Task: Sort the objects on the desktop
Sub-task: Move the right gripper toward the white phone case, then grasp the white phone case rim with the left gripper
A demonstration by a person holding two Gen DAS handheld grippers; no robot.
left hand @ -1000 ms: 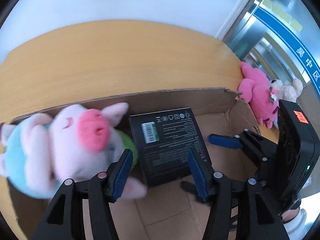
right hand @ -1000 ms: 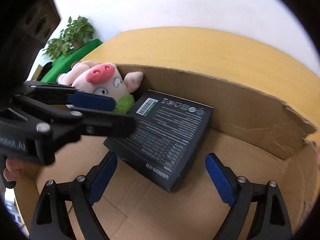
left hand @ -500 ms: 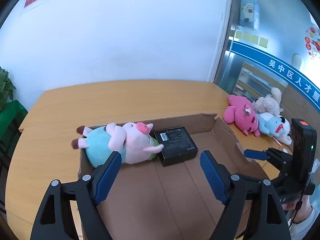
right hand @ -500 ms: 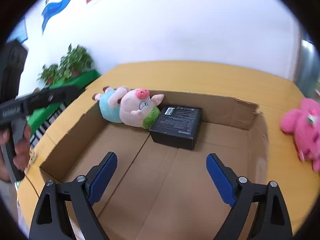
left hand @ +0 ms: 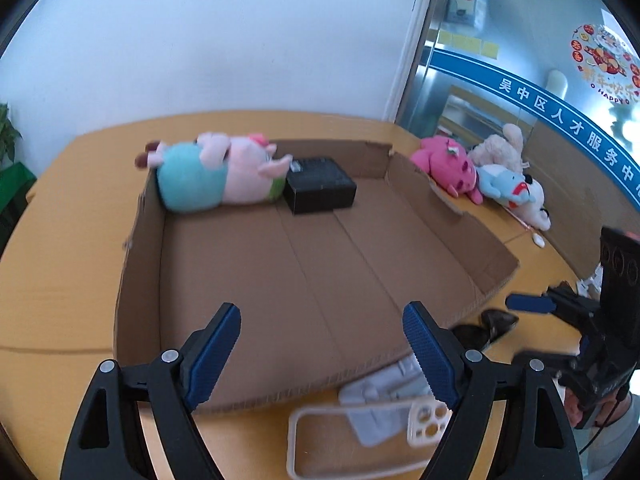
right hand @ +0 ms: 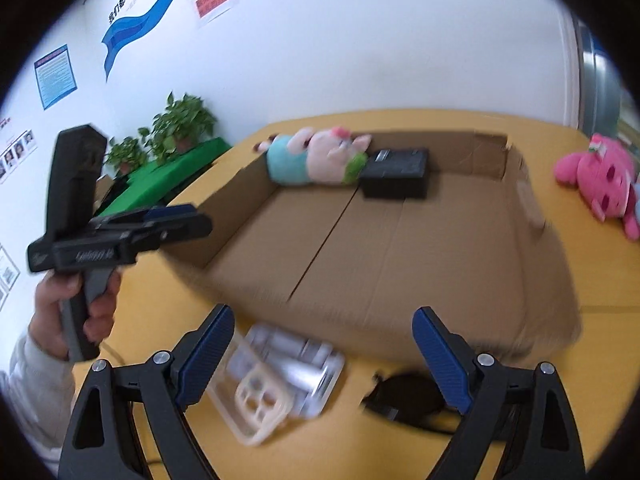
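Nearest in the left wrist view, the left gripper [left hand: 322,350] has its blue pads spread wide with nothing between them; the right gripper [right hand: 324,350] is likewise spread and empty, and a hand [right hand: 76,304] grips the left tool's handle in the right wrist view. Just beyond the fingertips, on the near edge of the wooden table [left hand: 60,240], lie a clear phone case [left hand: 360,440], a pale grey plastic tray [left hand: 384,396] partly under it, and dark sunglasses [left hand: 486,326], all close to the front wall of the cardboard box [left hand: 132,280]. The box floor is bare up to its far side, where a black carton [left hand: 320,184] rests flat beside a pig plush [left hand: 218,176] lying in the far left corner, the two touching. Past the box's right wall, near the table's far right edge, a pink plush [left hand: 448,164], a beige plush [left hand: 500,146] and a blue-and-white plush [left hand: 516,194] lie huddled together.
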